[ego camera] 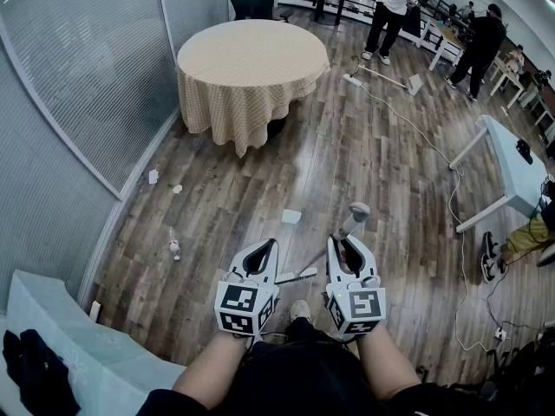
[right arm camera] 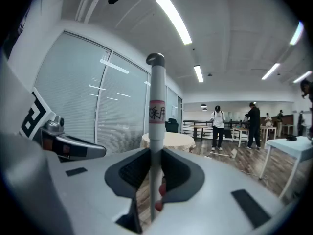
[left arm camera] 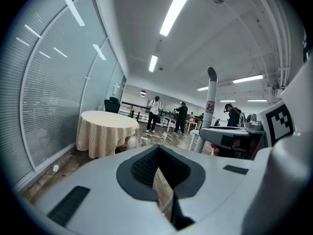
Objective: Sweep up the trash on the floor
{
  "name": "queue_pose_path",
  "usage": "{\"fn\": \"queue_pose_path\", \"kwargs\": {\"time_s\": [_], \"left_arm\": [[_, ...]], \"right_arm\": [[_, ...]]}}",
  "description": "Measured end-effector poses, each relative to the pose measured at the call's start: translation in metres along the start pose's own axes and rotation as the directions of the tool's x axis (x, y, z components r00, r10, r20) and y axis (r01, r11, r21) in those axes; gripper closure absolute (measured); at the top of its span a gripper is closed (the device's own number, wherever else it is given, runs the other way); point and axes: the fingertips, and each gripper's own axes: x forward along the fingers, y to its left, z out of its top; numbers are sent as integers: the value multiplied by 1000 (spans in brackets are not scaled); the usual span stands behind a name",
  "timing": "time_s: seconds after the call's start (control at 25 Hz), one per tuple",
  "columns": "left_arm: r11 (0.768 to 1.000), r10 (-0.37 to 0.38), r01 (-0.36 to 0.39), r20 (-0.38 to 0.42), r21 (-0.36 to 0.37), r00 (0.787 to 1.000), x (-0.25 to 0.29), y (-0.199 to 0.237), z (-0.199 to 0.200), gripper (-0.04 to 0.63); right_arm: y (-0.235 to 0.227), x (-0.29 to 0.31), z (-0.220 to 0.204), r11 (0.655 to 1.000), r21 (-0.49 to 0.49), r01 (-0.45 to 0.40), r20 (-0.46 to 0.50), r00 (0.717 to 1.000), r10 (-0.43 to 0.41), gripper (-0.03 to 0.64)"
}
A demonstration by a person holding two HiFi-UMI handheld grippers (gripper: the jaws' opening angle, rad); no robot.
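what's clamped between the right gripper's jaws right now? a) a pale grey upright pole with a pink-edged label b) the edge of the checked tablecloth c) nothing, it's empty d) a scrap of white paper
a: in the right gripper view the right gripper has both jaws pressed against the pale grey upright pole with a pink-edged label, which rises straight up from between them.

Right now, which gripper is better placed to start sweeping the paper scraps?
Right. The right gripper is shut on the grey handle; the left gripper is shut on nothing. A paper scrap lies ahead.
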Motion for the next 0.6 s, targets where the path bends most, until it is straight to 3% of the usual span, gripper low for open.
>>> {"fn": "queue_pose_path", "kwargs": {"time_s": [0.2,0.6], "left_arm": [[1000,-3,3,-8,5,1000,12,-6,2,600],[1000,5,-4,-29,19,1000,30,-11,1,600]], "right_arm": [[-20,3,0,999,-1,36,5,999,-36,532],[-36,13,-12,1000,-17,26,-7,1000,-26,534]]}}
